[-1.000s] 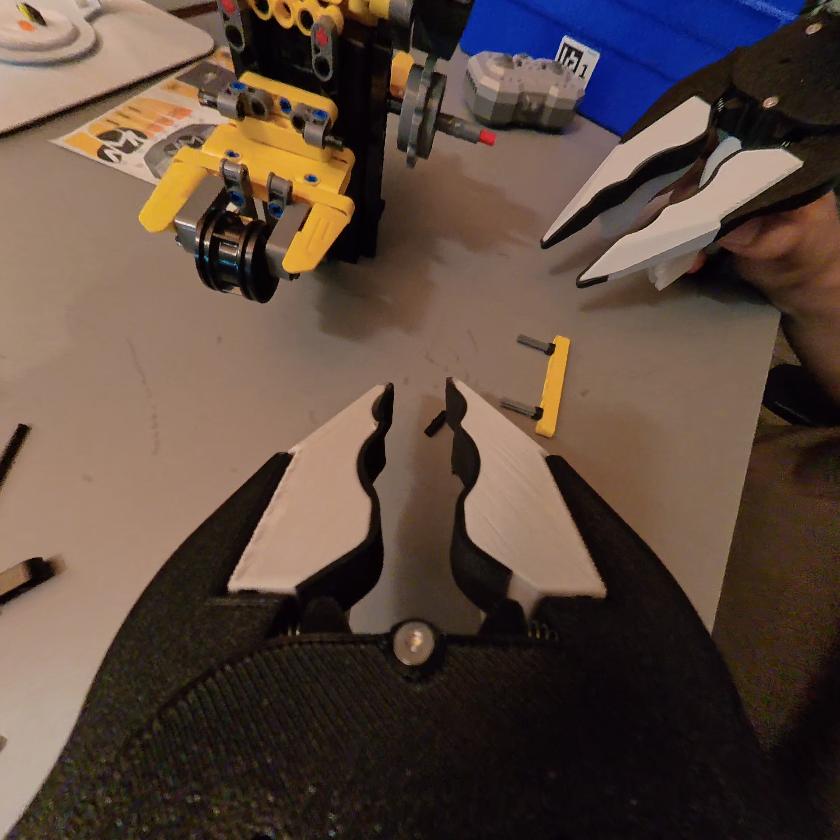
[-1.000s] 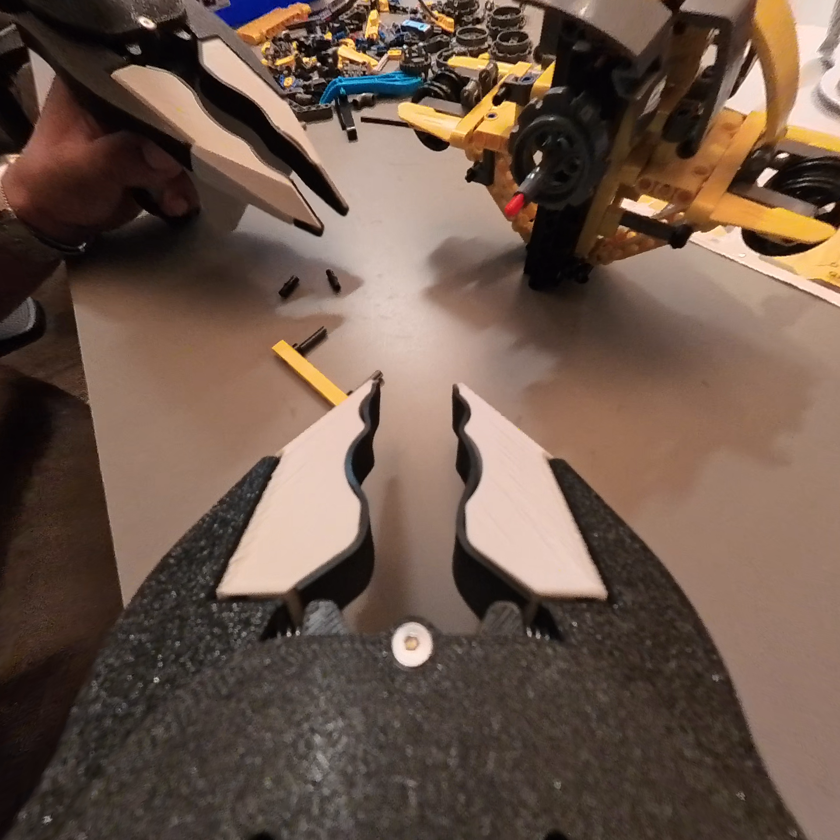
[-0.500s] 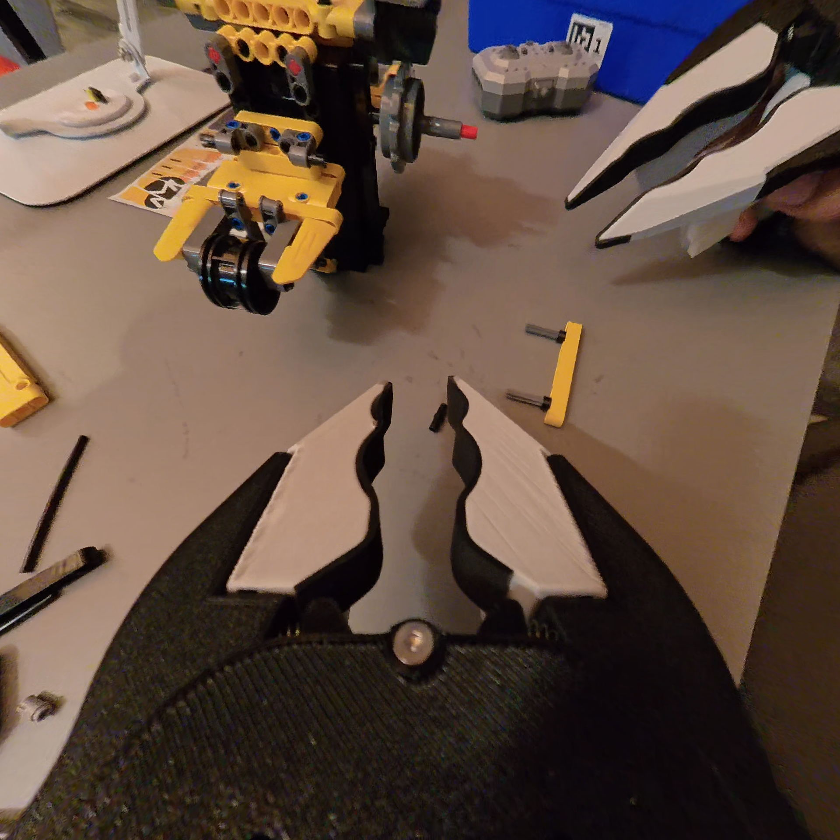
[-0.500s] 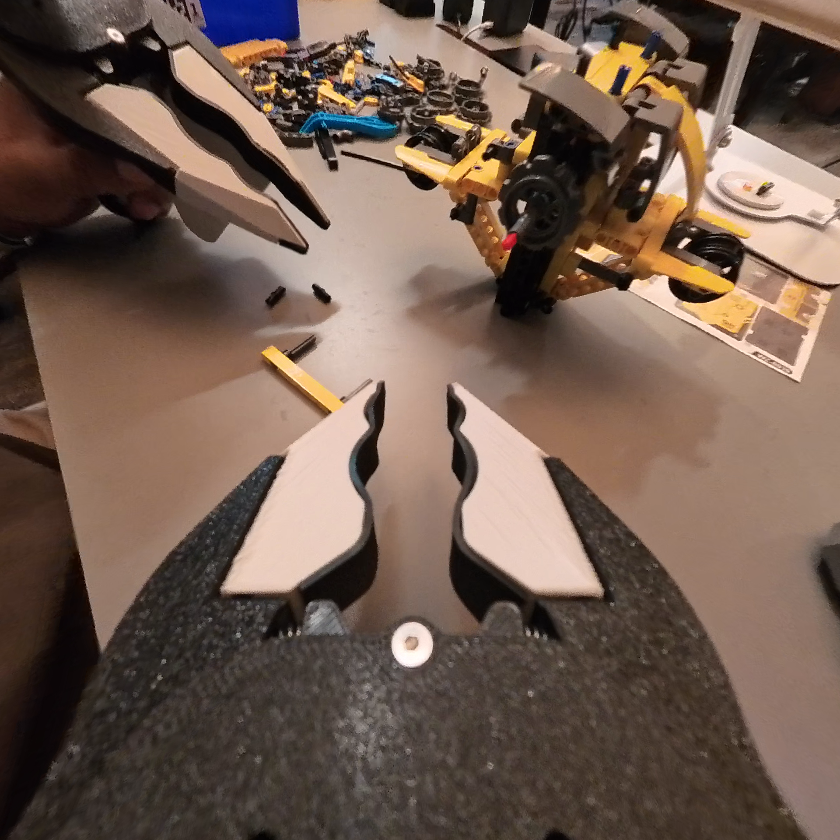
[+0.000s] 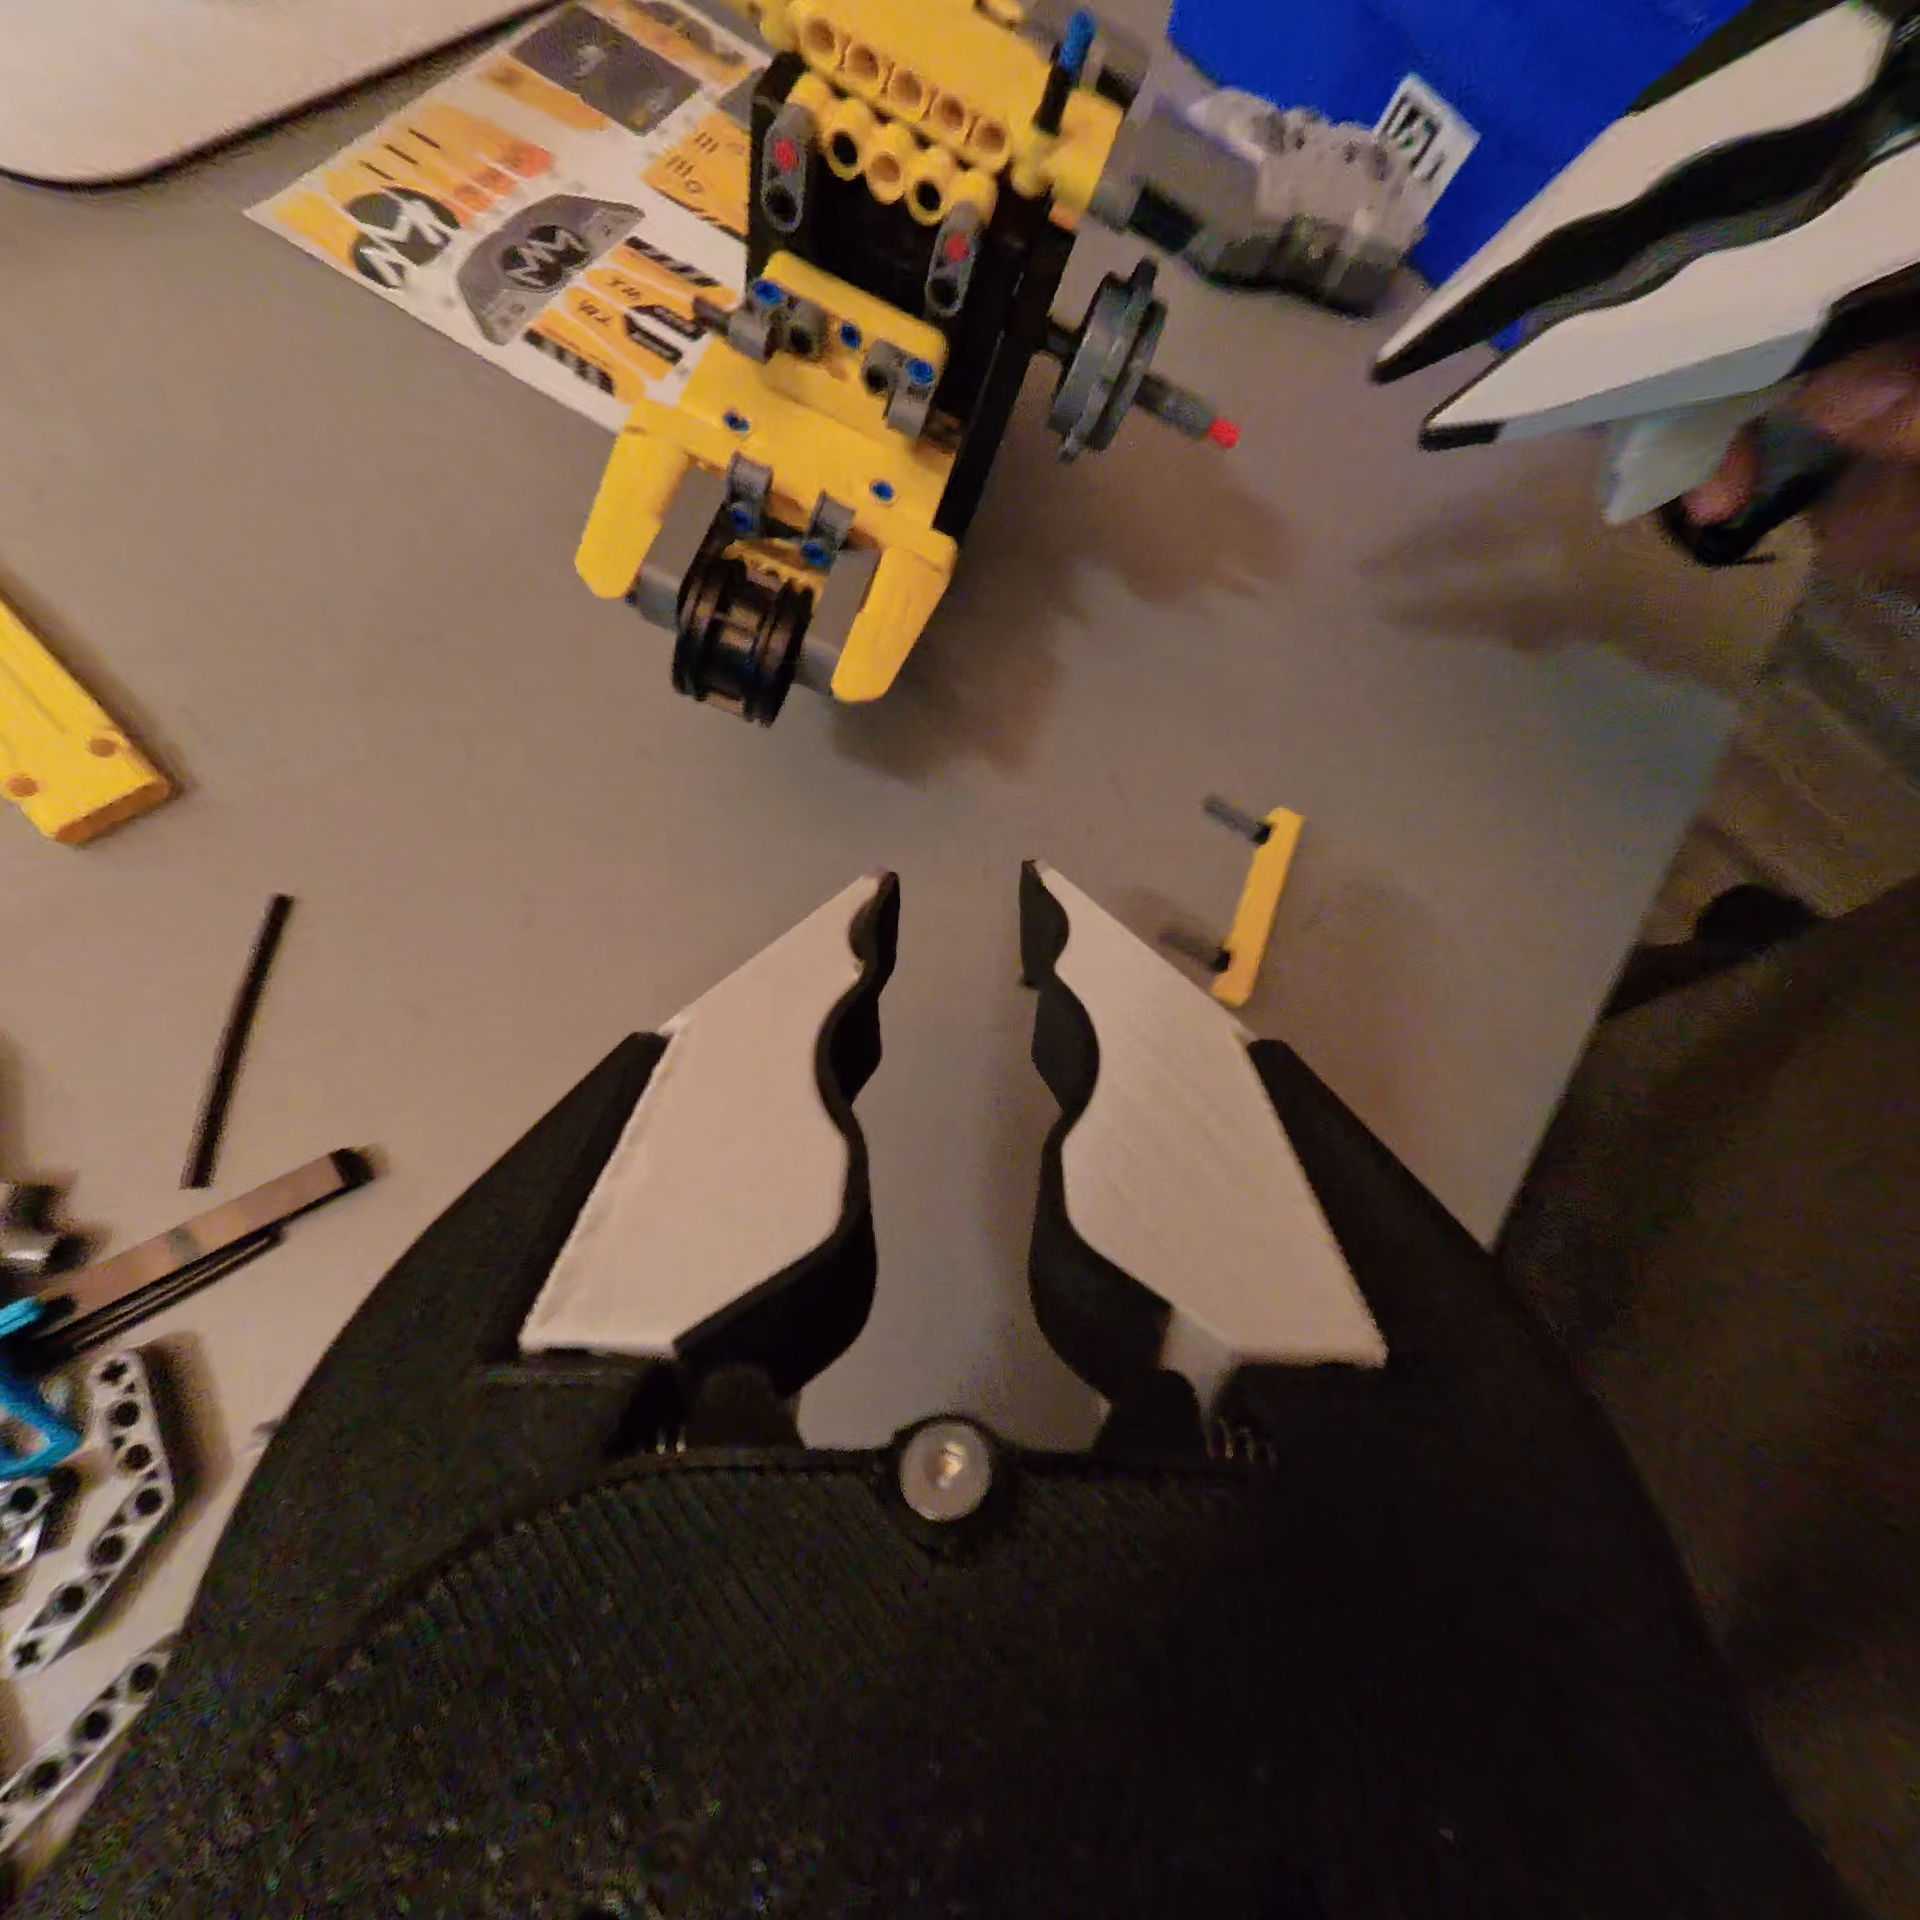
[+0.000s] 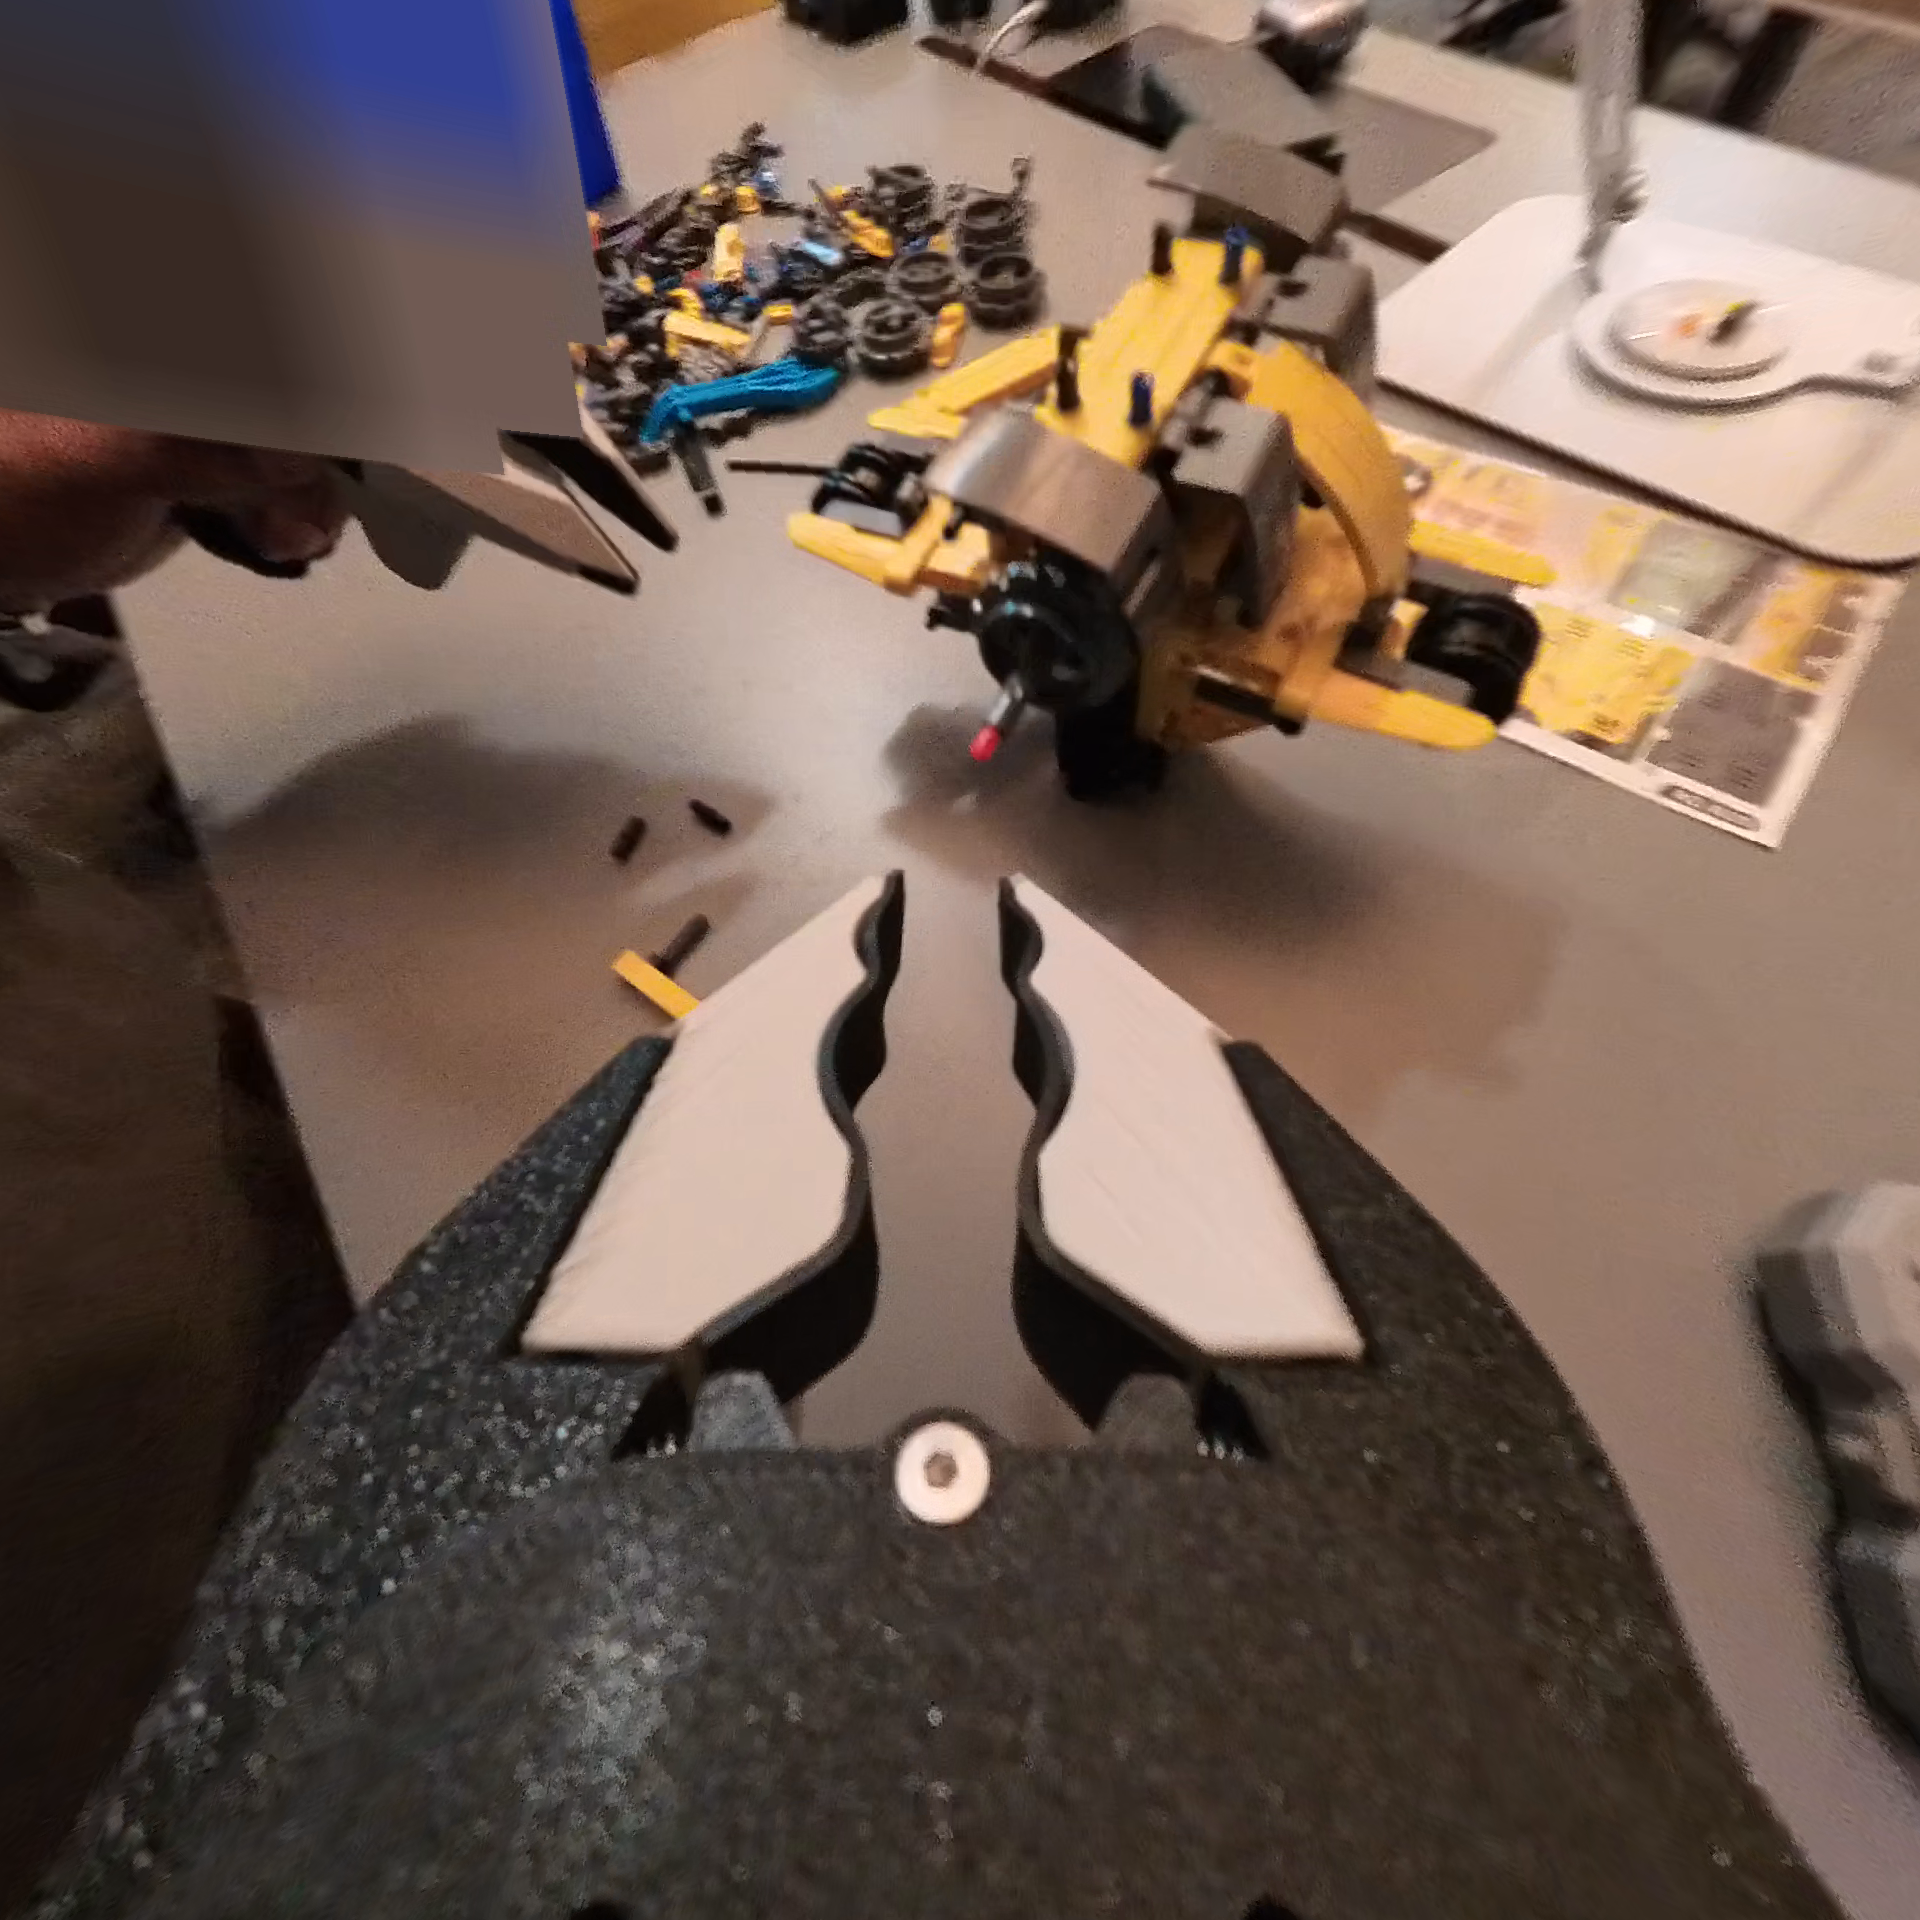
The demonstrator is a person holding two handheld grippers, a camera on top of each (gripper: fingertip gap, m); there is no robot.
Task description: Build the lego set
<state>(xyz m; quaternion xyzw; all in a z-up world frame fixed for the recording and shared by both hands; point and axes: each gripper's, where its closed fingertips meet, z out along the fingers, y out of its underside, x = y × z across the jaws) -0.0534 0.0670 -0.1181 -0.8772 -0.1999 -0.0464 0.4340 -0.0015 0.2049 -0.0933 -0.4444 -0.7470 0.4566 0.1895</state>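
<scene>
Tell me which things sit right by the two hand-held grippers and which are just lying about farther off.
By the grippers:
left hand-held gripper, open, empty
right hand-held gripper, open, empty
yellow beam with two pins
two loose black pins

Lying about farther off:
yellow-and-black model
sticker sheet
pile of loose parts
thin black rod
blue bin

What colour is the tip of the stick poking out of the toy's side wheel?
Red. The stick's tip shows best in the left wrist view.
</scene>
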